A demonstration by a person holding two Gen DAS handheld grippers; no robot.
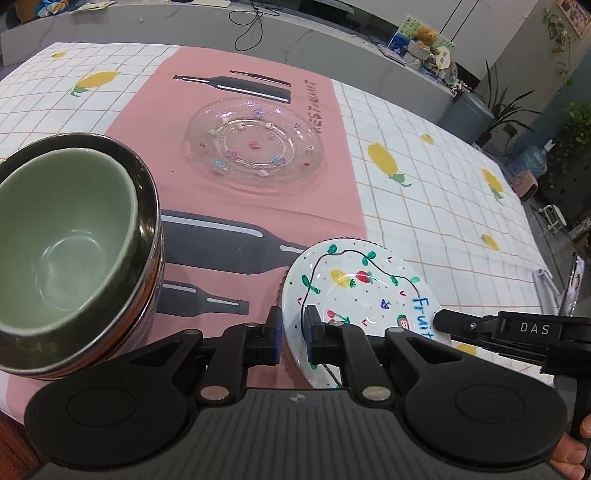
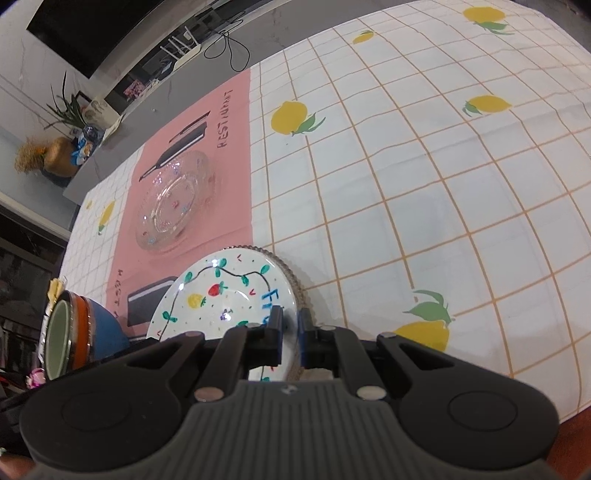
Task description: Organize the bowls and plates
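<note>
A white plate painted with fruit and the word "fruit" (image 1: 354,288) is tilted up off the table near the front edge. My left gripper (image 1: 292,334) is shut on its left rim. My right gripper (image 2: 290,336) is shut on its right rim (image 2: 229,295), and its finger (image 1: 454,325) shows in the left wrist view. A clear glass plate with small coloured flowers (image 1: 255,144) lies flat on the pink cloth further back (image 2: 173,206). A green bowl (image 1: 62,240) sits nested inside a metal bowl (image 1: 147,258) at the left.
A pink "RESTAURANT" cloth (image 1: 258,214) lies over a white checked tablecloth with lemons (image 1: 424,206). A brown ribbed rim (image 2: 295,280) shows under the painted plate. A grey counter with cables (image 1: 258,29) stands behind the table.
</note>
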